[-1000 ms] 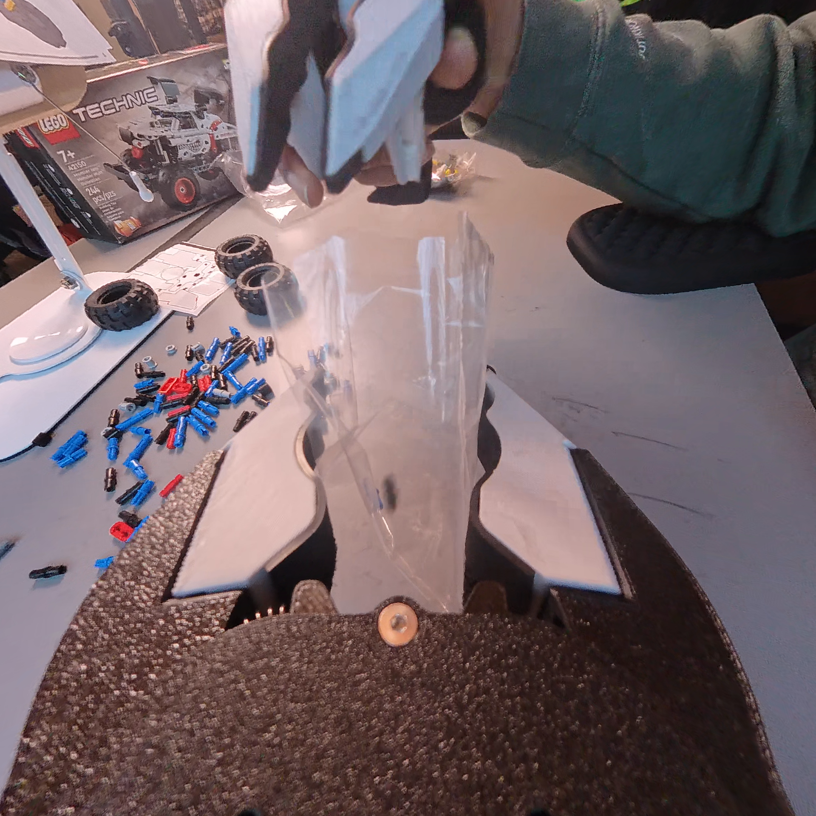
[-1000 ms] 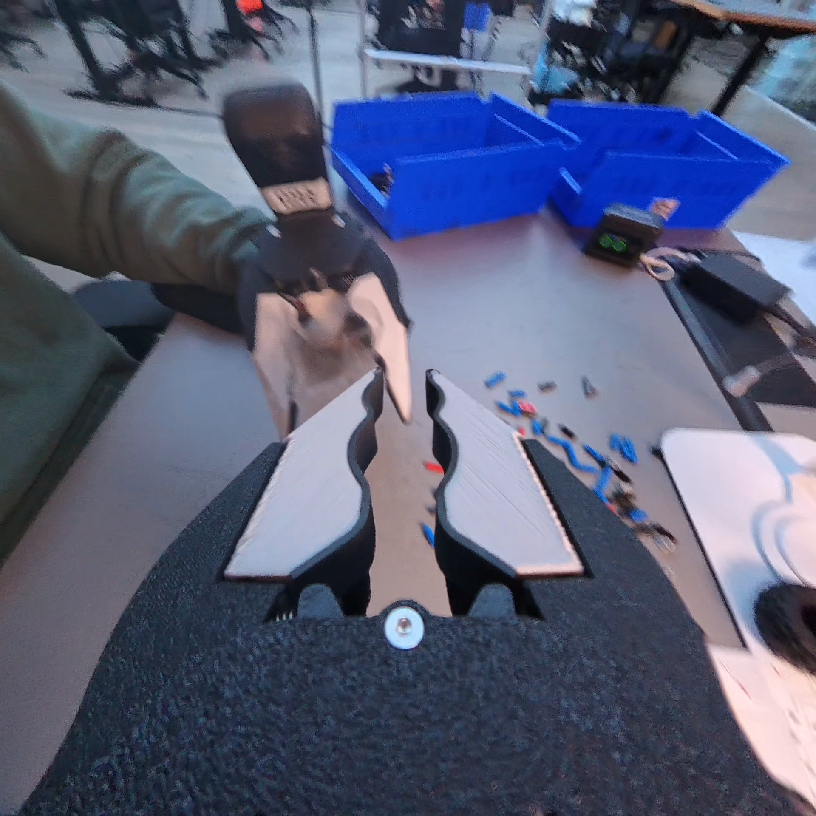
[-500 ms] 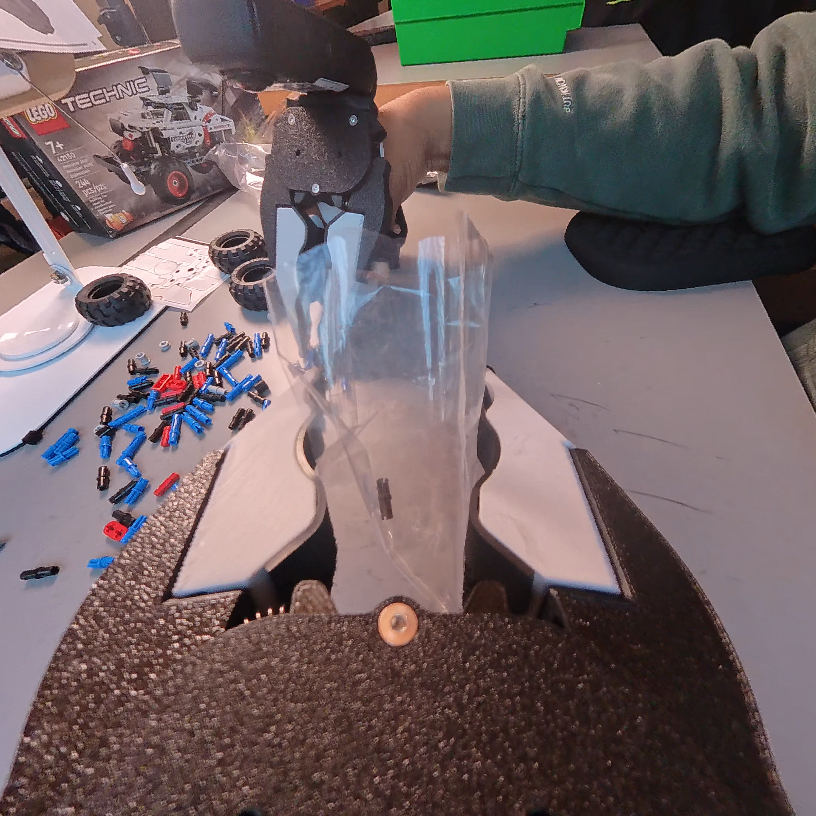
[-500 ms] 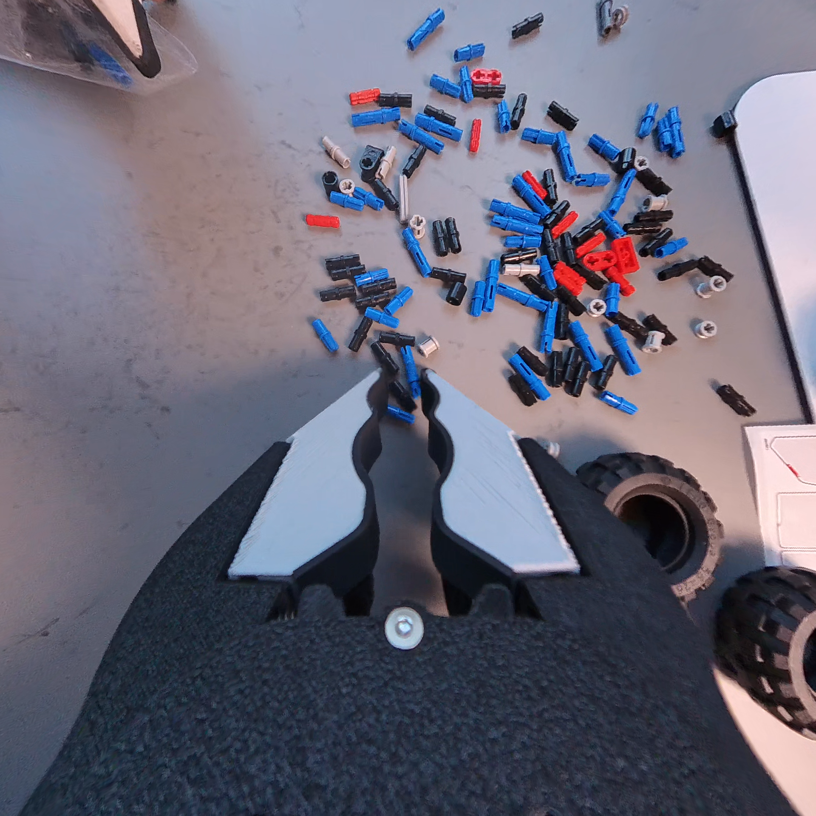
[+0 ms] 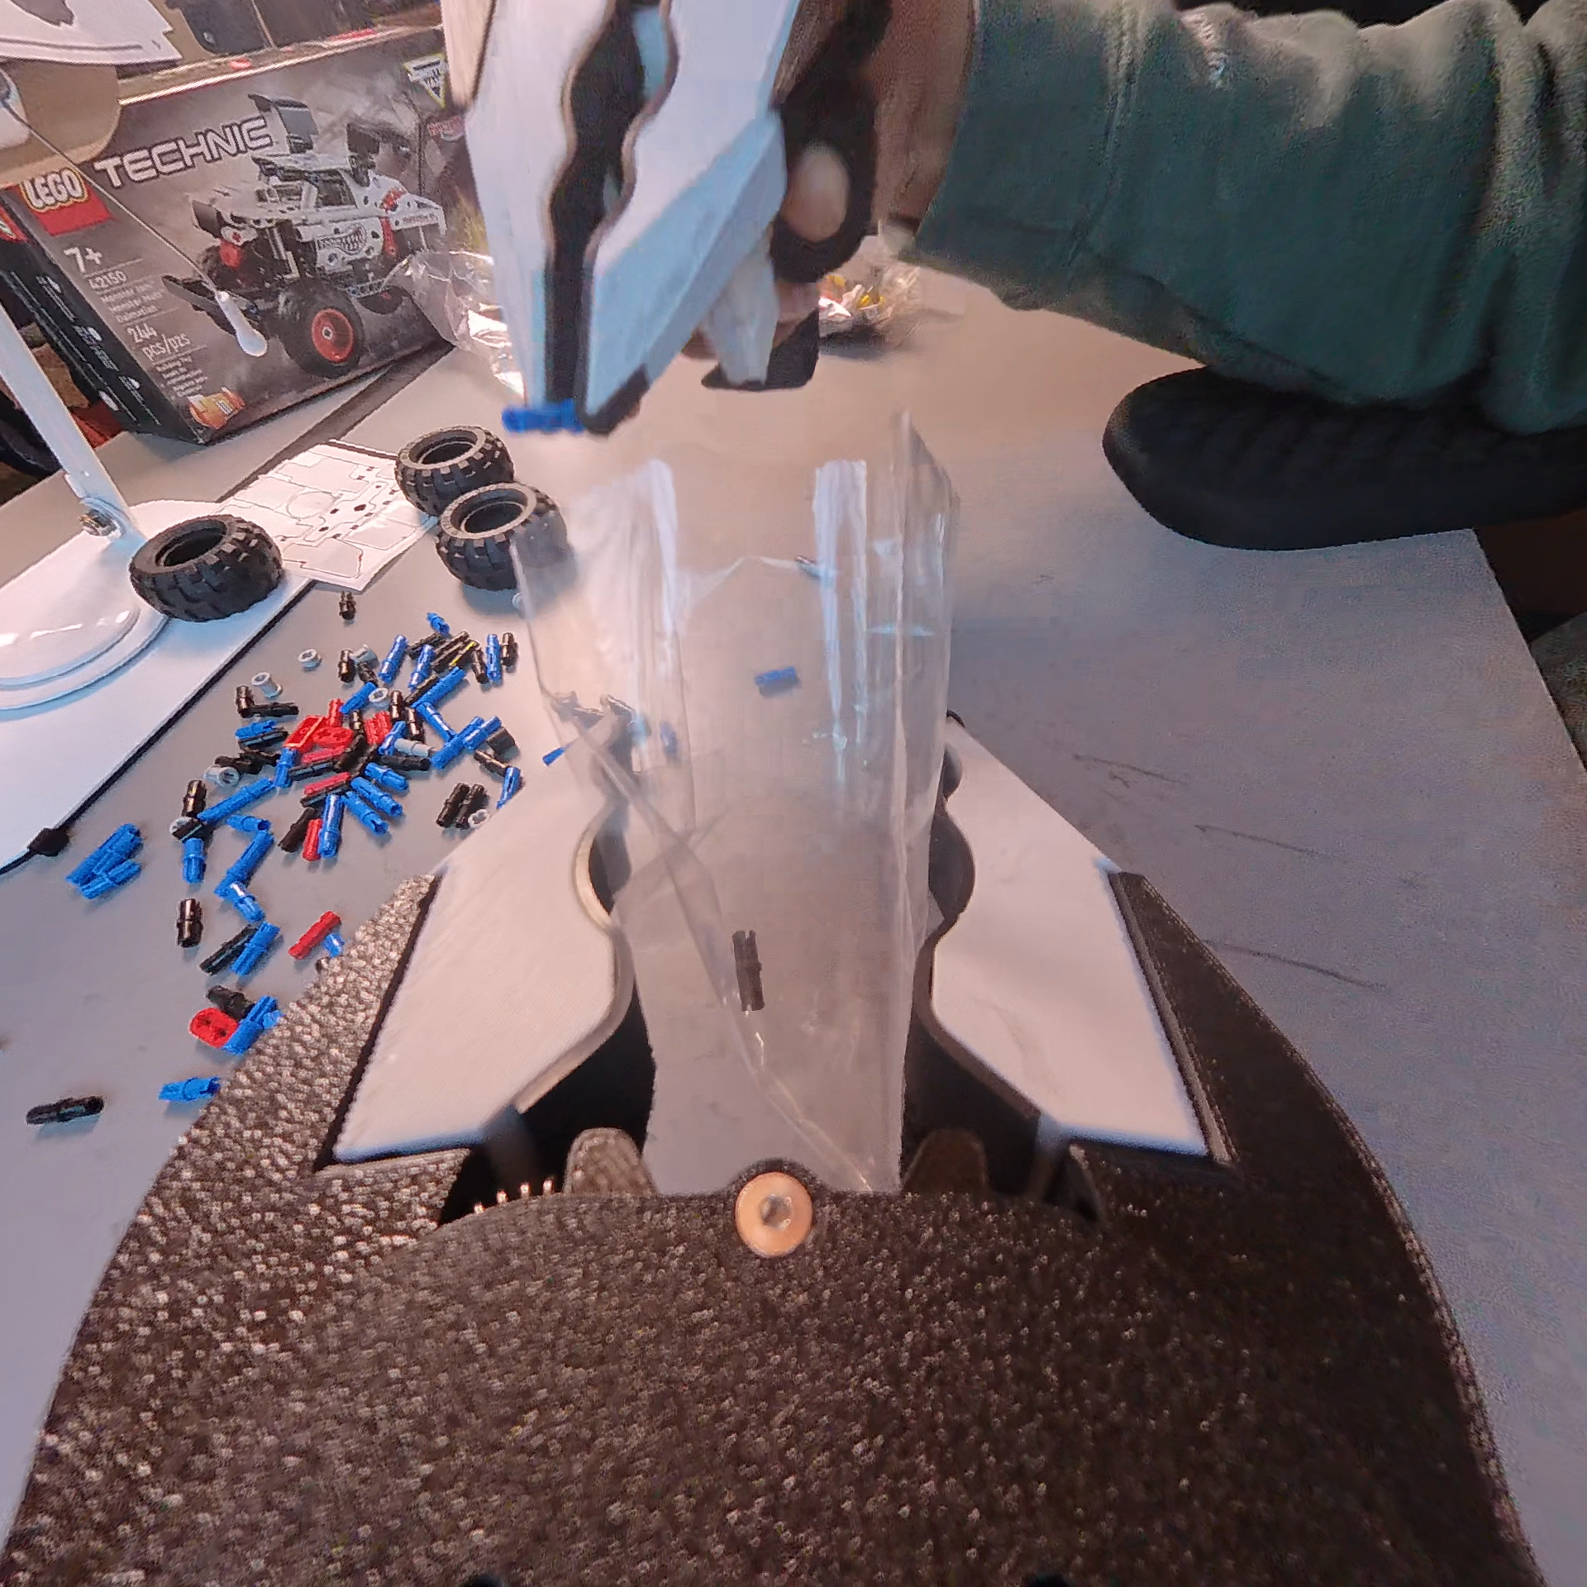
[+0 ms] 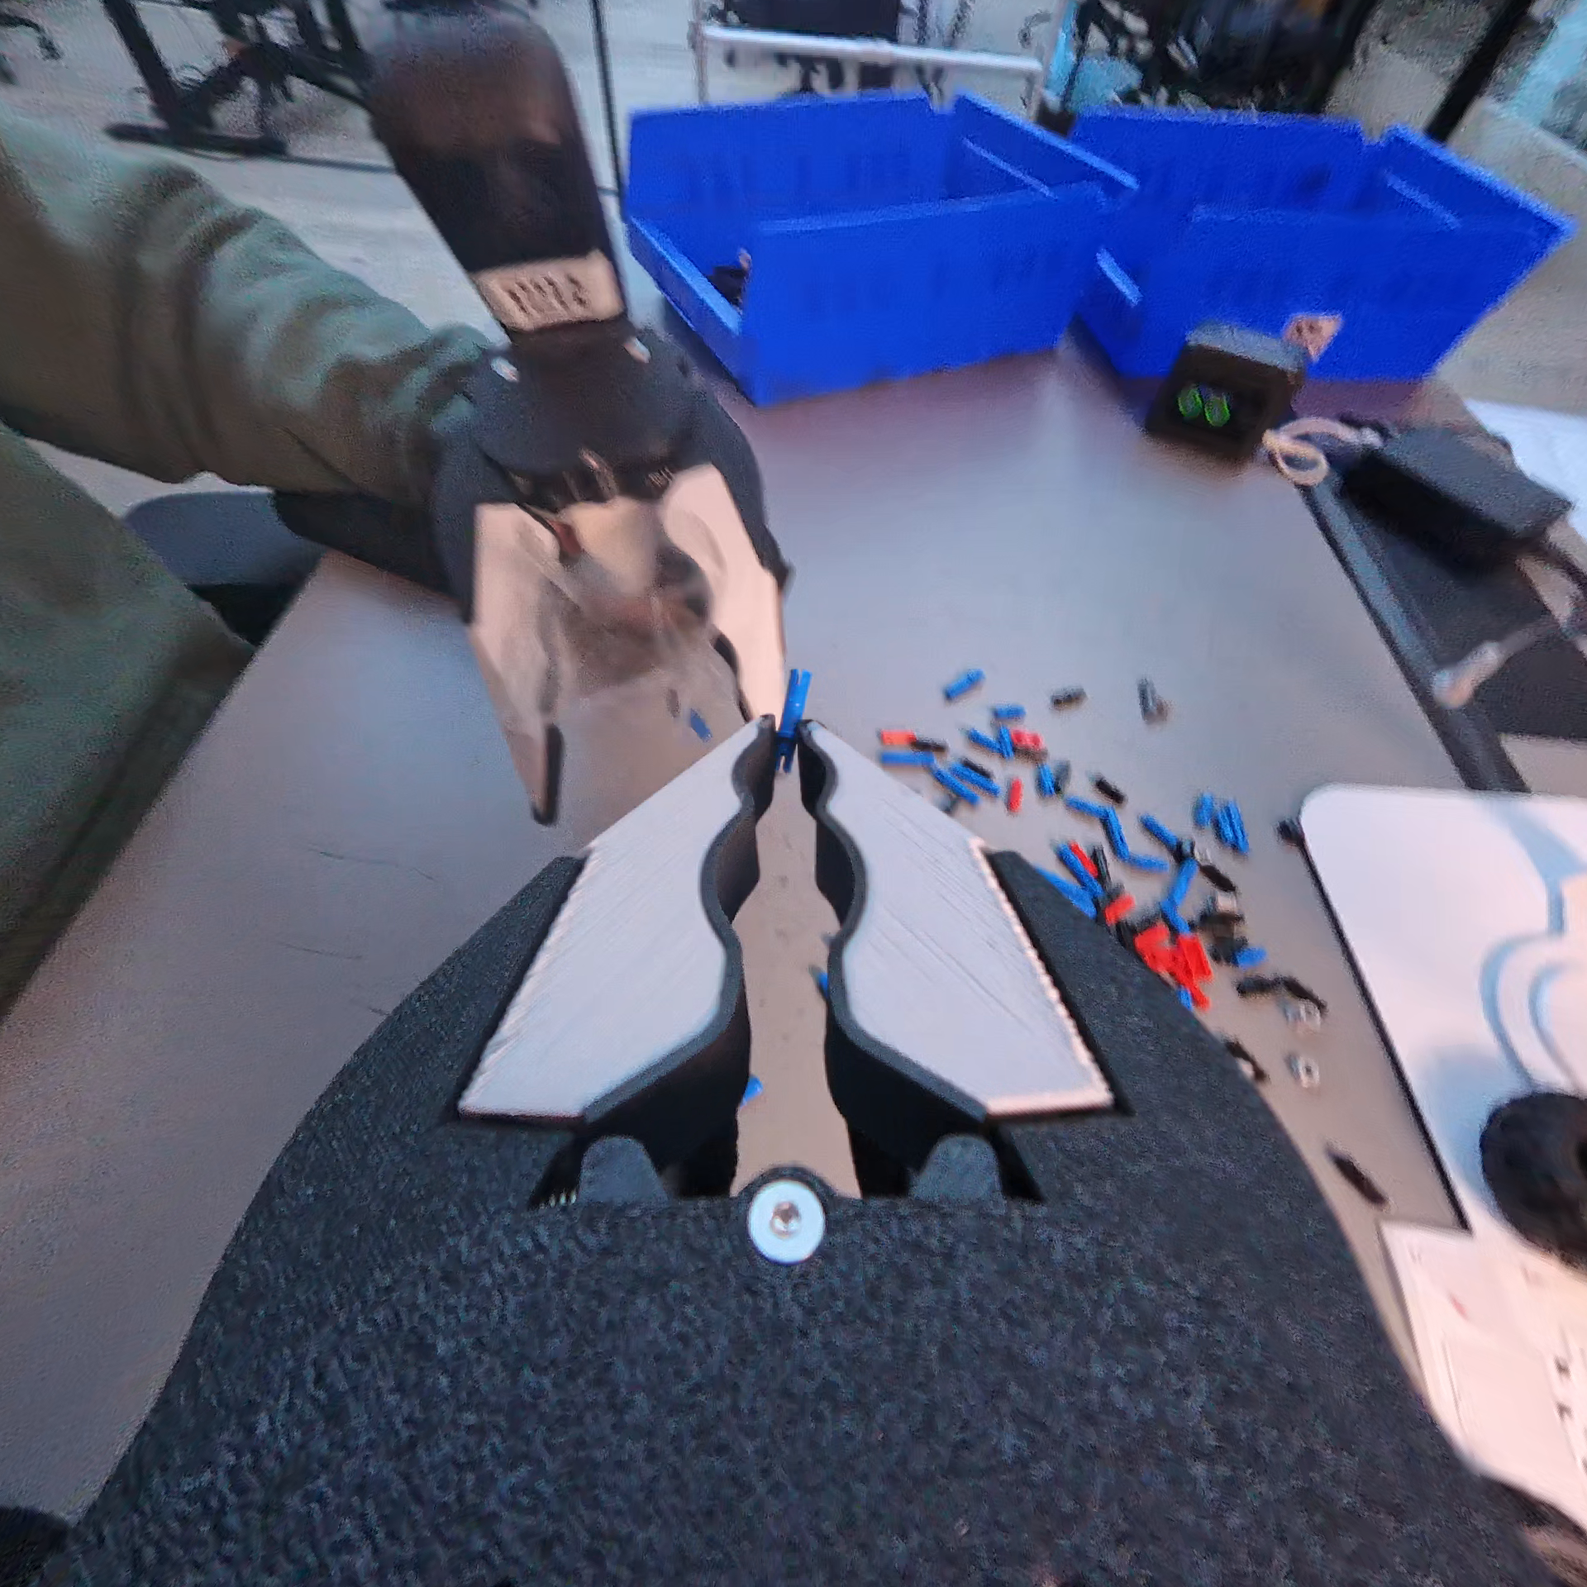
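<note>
Your right gripper (image 6: 786, 730) fingers pinch a blue pin (image 6: 791, 714); your left gripper (image 5: 773, 773) fingers clamp a clear bag (image 5: 756, 773), beyond which stands a printed toy-truck box (image 5: 232, 249).

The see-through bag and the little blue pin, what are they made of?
The clear bag looks like thin, glossy plastic film: you can see the table through it, and it creases and shines. The left gripper holds it. The blue pin, pinched by the right gripper, looks like hard, smooth moulded plastic, like the small pins scattered on the table.
</note>
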{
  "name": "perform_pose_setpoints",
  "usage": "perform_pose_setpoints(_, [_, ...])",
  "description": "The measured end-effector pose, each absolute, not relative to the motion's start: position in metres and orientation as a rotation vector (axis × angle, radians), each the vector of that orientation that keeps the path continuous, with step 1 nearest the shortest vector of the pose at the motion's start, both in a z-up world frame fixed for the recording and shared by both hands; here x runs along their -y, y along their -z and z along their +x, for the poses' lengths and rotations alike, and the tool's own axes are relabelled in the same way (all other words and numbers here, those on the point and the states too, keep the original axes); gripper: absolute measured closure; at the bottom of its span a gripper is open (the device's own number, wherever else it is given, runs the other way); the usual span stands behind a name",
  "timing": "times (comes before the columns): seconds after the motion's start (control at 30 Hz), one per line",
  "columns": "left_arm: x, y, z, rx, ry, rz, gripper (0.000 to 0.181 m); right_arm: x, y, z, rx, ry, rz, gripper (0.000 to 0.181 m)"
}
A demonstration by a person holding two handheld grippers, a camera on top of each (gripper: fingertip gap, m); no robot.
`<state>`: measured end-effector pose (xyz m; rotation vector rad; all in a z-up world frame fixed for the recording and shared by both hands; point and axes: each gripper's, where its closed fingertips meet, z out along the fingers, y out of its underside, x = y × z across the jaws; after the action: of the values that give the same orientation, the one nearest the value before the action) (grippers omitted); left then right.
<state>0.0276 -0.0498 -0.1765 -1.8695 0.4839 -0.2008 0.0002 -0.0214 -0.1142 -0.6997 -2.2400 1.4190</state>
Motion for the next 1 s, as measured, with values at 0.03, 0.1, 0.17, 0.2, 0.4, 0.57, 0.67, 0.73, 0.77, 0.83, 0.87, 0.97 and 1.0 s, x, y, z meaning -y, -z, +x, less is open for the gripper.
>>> perform_pose_setpoints(0.03, [0.049,0.176,0.028,-0.485,0.203,-1.868,0.113,0.035,0.106,0.005,2.260,-1.412,-0.641,0.178])
perform_pose_setpoints(0.1, [0.048,0.176,0.030,-0.488,0.206,-1.863,0.113,0.057,0.110,0.011,2.327,-1.330,-0.563,0.177])
perform_pose_setpoints(0.17, [0.049,0.176,0.030,-0.493,0.201,-1.866,0.113,0.075,0.113,0.014,2.338,-1.341,-0.511,0.167])
perform_pose_setpoints(0.2, [0.049,0.176,0.031,-0.493,0.200,-1.866,0.113,0.077,0.111,0.015,2.336,-1.365,-0.507,0.161])
perform_pose_setpoints(0.4, [0.050,0.172,0.028,-0.468,0.208,-1.853,0.113,-0.022,0.147,0.027,2.437,-0.921,-0.799,0.166])
perform_pose_setpoints(0.57, [0.050,0.172,0.027,-0.470,0.208,-1.855,0.113,-0.085,0.227,0.093,2.642,-0.598,-1.061,0.159])
perform_pose_setpoints(0.67, [0.048,0.174,0.029,-0.477,0.210,-1.859,0.113,-0.089,0.239,0.107,2.602,-0.645,-1.118,0.156])
perform_pose_setpoints(0.73, [0.047,0.176,0.029,-0.482,0.210,-1.867,0.113,-0.087,0.239,0.105,2.558,-0.691,-1.111,0.158])
perform_pose_setpoints(0.77, [0.047,0.177,0.030,-0.485,0.208,-1.870,0.113,-0.085,0.239,0.105,2.548,-0.708,-1.112,0.159])
perform_pose_setpoints(0.83, [0.047,0.177,0.030,-0.488,0.205,-1.869,0.113,-0.084,0.240,0.103,2.536,-0.717,-1.115,0.162])
perform_pose_setpoints(0.87, [0.047,0.177,0.030,-0.488,0.206,-1.869,0.113,-0.083,0.240,0.103,2.534,-0.720,-1.112,0.166])
perform_pose_setpoints(0.97, [0.048,0.177,0.030,-0.489,0.207,-1.870,0.113,-0.083,0.240,0.104,2.534,-0.719,-1.126,0.167])
perform_pose_setpoints(1.0, [0.048,0.177,0.031,-0.490,0.207,-1.871,0.113,-0.082,0.239,0.102,2.536,-0.716,-1.119,0.167])
